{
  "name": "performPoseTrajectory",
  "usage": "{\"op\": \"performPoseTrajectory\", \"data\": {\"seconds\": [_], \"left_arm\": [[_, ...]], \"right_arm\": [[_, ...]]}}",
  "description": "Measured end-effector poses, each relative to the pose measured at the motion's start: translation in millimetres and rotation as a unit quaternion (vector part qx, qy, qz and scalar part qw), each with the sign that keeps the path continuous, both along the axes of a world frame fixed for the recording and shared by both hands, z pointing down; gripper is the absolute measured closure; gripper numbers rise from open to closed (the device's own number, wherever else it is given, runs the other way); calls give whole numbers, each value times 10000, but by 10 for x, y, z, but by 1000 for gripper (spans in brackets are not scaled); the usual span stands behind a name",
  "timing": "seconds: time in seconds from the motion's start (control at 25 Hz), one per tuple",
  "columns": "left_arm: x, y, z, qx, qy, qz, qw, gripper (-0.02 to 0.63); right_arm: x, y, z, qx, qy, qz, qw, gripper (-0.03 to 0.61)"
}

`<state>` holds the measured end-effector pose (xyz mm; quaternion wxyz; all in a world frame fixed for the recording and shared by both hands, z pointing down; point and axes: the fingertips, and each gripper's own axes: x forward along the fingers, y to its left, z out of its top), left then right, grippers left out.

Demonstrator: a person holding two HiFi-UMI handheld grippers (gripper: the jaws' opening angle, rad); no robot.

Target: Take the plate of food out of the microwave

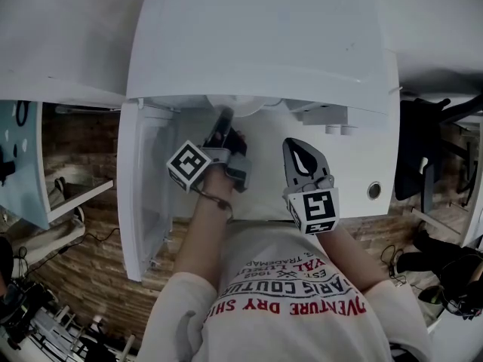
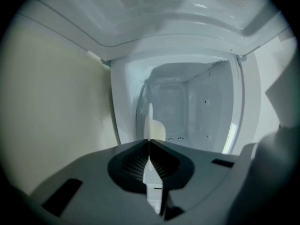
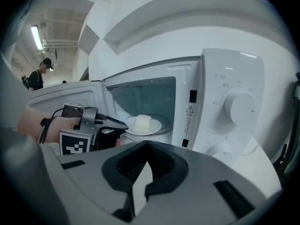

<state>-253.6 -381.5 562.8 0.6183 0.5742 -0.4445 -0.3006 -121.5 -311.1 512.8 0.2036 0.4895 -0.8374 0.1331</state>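
Left gripper view shows the left gripper (image 2: pixel 149 143) with its jaws drawn together on the near rim of the plate (image 2: pixel 149 116). The plate is seen edge-on as a thin white sliver rising from the jaw tips, with the pale block of food (image 2: pixel 158 131) just behind it. The pinch looks made, though how firm it is cannot be told. The plate sits inside the microwave (image 1: pixel 256 36), low in the cavity, with the door (image 1: pixel 143 194) swung fully open to the left. So the opening and the reach appear done, while drawing the plate out level past the door frame and setting it down are left. That the plate reads as upright suggests the left gripper is rolled onto its side, the forearm stretched straight into the opening. The right gripper (image 3: pixel 147 144) has its jaws pressed together on nothing. It hangs back outside the oven, pointed toward the cavity, apart from plate and door.
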Motion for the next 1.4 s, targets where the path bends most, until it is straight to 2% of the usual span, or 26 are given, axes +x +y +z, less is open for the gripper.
{"op": "performPoseTrajectory", "data": {"seconds": [0.36,0.52,0.64,0.76,0.96,1.4], "left_arm": [[31,311,-197,12,-198,96,9998,600],[77,541,-289,36,-76,106,9999,600],[100,716,-327,-4,167,94,9998,600],[141,842,-467,185,355,145,9991,600],[165,1091,-733,469,293,304,9980,600],[241,1388,-1428,1209,217,370,9917,600]], "right_arm": [[69,75,-34,42,-84,13,10000,575],[74,98,-119,147,-131,-34,9998,575],[93,129,-186,230,-149,-53,9996,575],[141,172,-233,299,-149,-38,9994,575],[232,281,-391,429,-197,8,9989,575],[277,317,-962,1059,-469,-31,9933,575]]}}
